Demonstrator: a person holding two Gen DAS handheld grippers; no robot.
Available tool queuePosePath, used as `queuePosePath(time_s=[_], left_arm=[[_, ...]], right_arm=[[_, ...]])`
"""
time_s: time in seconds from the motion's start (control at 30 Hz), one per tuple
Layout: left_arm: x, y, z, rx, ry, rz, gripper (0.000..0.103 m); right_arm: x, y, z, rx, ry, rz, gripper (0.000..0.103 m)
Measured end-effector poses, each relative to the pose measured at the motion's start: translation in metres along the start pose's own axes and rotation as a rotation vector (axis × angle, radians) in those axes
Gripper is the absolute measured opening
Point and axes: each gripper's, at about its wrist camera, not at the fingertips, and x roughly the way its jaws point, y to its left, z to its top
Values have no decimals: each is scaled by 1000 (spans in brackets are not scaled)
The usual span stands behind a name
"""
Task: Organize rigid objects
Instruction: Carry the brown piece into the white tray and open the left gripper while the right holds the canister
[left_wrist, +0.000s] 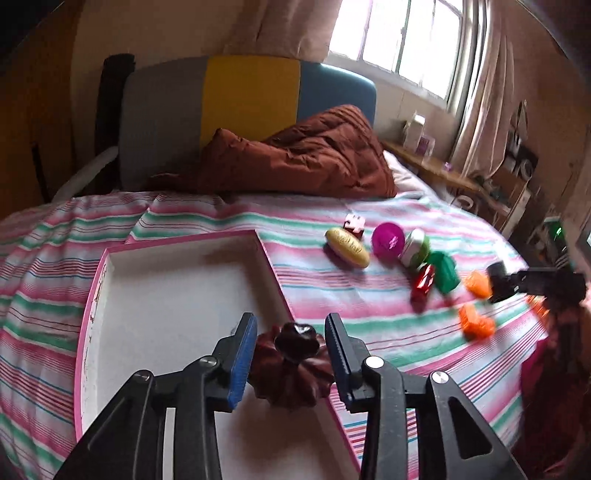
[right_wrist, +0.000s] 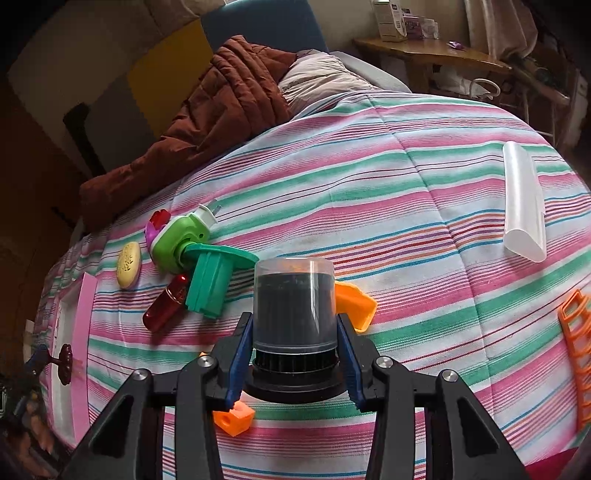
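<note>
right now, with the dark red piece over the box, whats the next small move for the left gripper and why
Probably draw the left gripper back. Its pads stand clear of the dark red fluted piece, which sits at the near edge of the pink-rimmed box.

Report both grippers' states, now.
Left gripper: open, dark red fluted plastic piece loose between its jaws.
Right gripper: shut on clear-domed black cylinder.
</note>
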Motion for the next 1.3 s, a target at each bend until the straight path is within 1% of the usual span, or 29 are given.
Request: queuePosePath(time_s=[0.07,0.1,0.17,0.27,0.43,0.5,0.6,0.7,0.77,0.83,1.03,1.13,1.23,1.3], left_arm=[[4,1,-1,-4,5,0,36],[3,3,-2,-9,1,-1,33],[4,3,-3,-12,-3,-33,23],[3,-2,-3,25,-13,-23,23],[-7,7,5,-36,-42,-52,23],[-12,12,11,-43,-59,-39,23],[-19,25,21,-43,-80,-28,23],[-19,40,27,-43,-85,0,23],[-15,53,31,-60,-79,16,23],[-8,67,33,-83,-67,34,23],[14,105,38,-148,-31,91,23],[22,117,40,-157,-27,121,23],[24,126,43,-158,-44,161,23],[24,132,45,-178,-51,196,23]], right_arm=[[1,1,0,-3,4,-2,44],[1,1,0,-4,5,-2,44],[0,2,0,-9,4,-3,44],[-1,2,-1,-12,-1,-4,44],[-9,8,0,-34,-44,4,44],[-18,15,-1,-60,-87,13,44],[-26,28,-2,-99,-123,34,44],[-29,44,-2,-92,-122,72,44],[-30,60,-3,-100,-124,108,44],[-33,84,-7,-141,-131,134,44],[-32,172,-23,-293,-133,245,44],[-26,213,-37,-344,-108,309,44],[-17,238,-48,-376,-84,345,44],[-10,252,-56,-388,-63,359,44]])
